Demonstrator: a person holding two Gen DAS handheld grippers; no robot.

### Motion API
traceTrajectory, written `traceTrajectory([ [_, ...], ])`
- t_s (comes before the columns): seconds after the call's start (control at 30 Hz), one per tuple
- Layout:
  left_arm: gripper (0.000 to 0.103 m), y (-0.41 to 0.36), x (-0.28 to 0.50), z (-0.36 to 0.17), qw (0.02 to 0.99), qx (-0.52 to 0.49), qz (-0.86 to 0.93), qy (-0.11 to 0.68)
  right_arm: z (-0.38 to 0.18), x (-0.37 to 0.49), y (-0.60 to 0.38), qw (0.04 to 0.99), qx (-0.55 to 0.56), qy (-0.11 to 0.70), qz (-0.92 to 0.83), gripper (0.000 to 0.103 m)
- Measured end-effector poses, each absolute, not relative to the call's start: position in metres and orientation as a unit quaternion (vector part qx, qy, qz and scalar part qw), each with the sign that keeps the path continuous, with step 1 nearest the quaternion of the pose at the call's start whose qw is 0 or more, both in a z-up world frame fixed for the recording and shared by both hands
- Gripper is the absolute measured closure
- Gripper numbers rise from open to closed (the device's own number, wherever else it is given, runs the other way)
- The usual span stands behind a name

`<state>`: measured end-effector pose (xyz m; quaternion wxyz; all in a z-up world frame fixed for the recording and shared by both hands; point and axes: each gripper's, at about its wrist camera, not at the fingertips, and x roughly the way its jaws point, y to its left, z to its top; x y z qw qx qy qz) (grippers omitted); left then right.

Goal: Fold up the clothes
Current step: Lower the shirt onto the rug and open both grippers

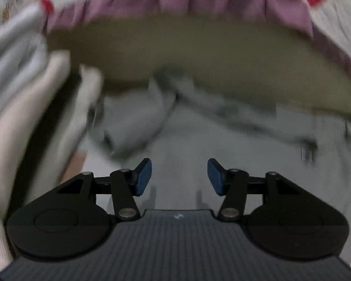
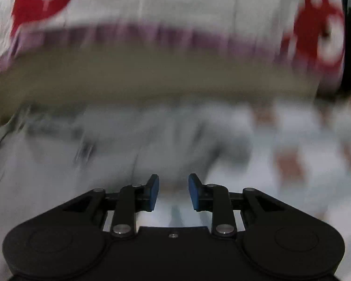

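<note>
Both views are heavily motion-blurred; fabric detail cannot be resolved. One grey garment [image 1: 199, 140] is seen spread below both grippers, its crumpled part just ahead of the fingers; its type cannot be told. One tan surface [image 1: 199, 53] lies beyond it, edged by a purple-frilled white cloth with red print [image 2: 152, 7]. The left gripper [image 1: 179, 176] is held wide apart, empty. The right gripper [image 2: 173, 192] is parted more narrowly, nothing gripped. Pale folded cloth [image 1: 23, 107] is cut off at left.

left gripper [image 1: 179, 177] jaws spread wide, empty; right gripper [image 2: 173, 192] jaws parted less, empty.
</note>
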<state>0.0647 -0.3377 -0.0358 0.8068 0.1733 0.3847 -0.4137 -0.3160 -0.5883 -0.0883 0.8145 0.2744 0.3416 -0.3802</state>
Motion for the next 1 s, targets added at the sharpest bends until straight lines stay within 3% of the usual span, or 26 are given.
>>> traceTrajectory([
  [0.2, 0.054, -0.232, 0.058, -0.049, 0.789, 0.176, -0.393, 0.438, -0.096, -0.338, -0.511, 0.828, 0.363, 0.334, -0.267, 0.069],
  [0.27, 0.054, -0.202, 0.056, -0.05, 0.786, 0.162, -0.382, 0.459, -0.097, -0.344, -0.485, 0.829, 0.39, 0.33, -0.228, 0.057],
  [0.43, 0.054, -0.151, 0.034, -0.062, 0.778, 0.161, -0.365, 0.486, -0.102, -0.323, -0.433, 0.829, 0.391, 0.364, -0.164, 0.053],
  [0.5, 0.054, -0.144, 0.031, -0.058, 0.774, 0.152, -0.38, 0.482, -0.107, -0.314, -0.42, 0.824, 0.388, 0.386, -0.149, 0.053],
  [0.7, 0.054, -0.145, 0.047, -0.062, 0.79, 0.156, -0.343, 0.484, -0.12, -0.325, -0.407, 0.804, 0.459, 0.346, -0.152, 0.05],
  [0.83, 0.054, -0.143, 0.061, -0.072, 0.787, 0.146, -0.317, 0.508, -0.126, -0.309, -0.389, 0.827, 0.401, 0.369, -0.143, 0.05],
  [0.9, 0.054, -0.141, 0.062, -0.069, 0.789, 0.136, -0.324, 0.503, -0.13, -0.3, -0.379, 0.837, 0.368, 0.38, -0.138, 0.073],
  [0.93, 0.054, -0.141, 0.063, -0.068, 0.791, 0.132, -0.328, 0.499, -0.131, -0.296, -0.375, 0.842, 0.352, 0.385, -0.135, 0.097],
  [1.0, 0.054, -0.139, 0.063, -0.064, 0.794, 0.124, -0.336, 0.491, -0.116, -0.292, -0.369, 0.869, 0.298, 0.364, -0.152, 0.098],
])
